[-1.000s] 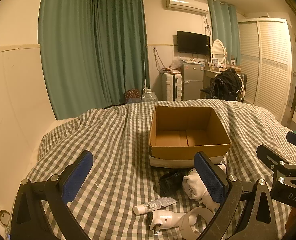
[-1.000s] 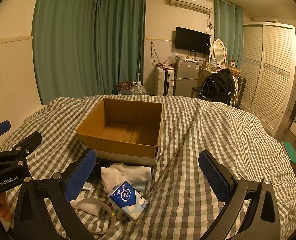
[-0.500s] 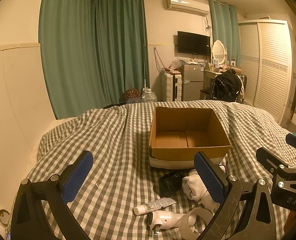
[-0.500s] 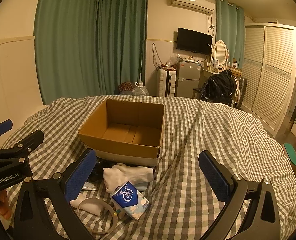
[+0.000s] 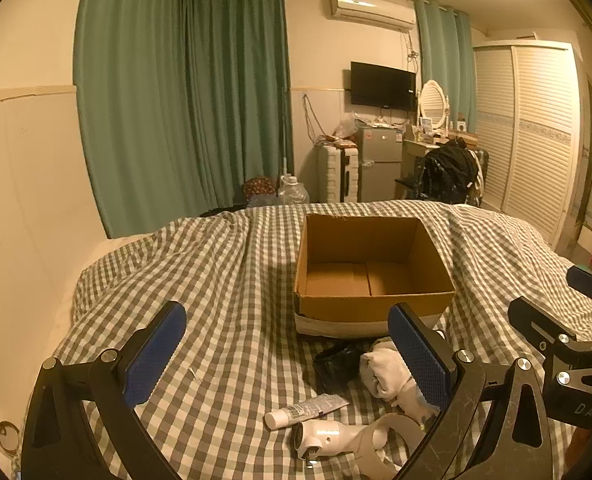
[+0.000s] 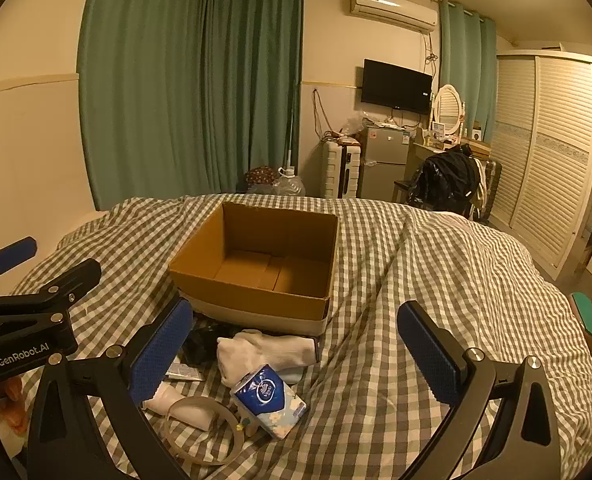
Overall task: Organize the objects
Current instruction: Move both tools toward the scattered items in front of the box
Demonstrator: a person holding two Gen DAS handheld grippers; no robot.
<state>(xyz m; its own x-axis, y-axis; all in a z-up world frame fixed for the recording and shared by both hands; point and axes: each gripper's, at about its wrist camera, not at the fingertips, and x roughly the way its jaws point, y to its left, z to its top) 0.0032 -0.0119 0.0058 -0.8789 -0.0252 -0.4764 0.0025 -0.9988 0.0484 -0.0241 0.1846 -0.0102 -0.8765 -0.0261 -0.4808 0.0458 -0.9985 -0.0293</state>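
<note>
An open, empty cardboard box (image 5: 372,264) (image 6: 264,256) sits on the checked bed cover (image 5: 224,280). In front of it lie a white sock (image 5: 384,372) (image 6: 268,350), a black object (image 5: 336,362), a white tube (image 5: 304,410), a white VR controller with a ring (image 5: 344,438) and a blue tissue pack (image 6: 270,398). My left gripper (image 5: 286,354) is open and empty, above the cover left of the pile. My right gripper (image 6: 296,354) is open and empty, above the sock and tissue pack.
The bed cover (image 6: 436,280) stretches to the right of the box. Beyond the bed stand green curtains (image 5: 184,112), a small fridge (image 5: 380,168), a chair with a black bag (image 5: 448,176) and a louvred wardrobe (image 5: 528,132).
Both views have shifted slightly: the box and pile sit a little farther right in the right wrist view. No object has moved and both grippers stay open.
</note>
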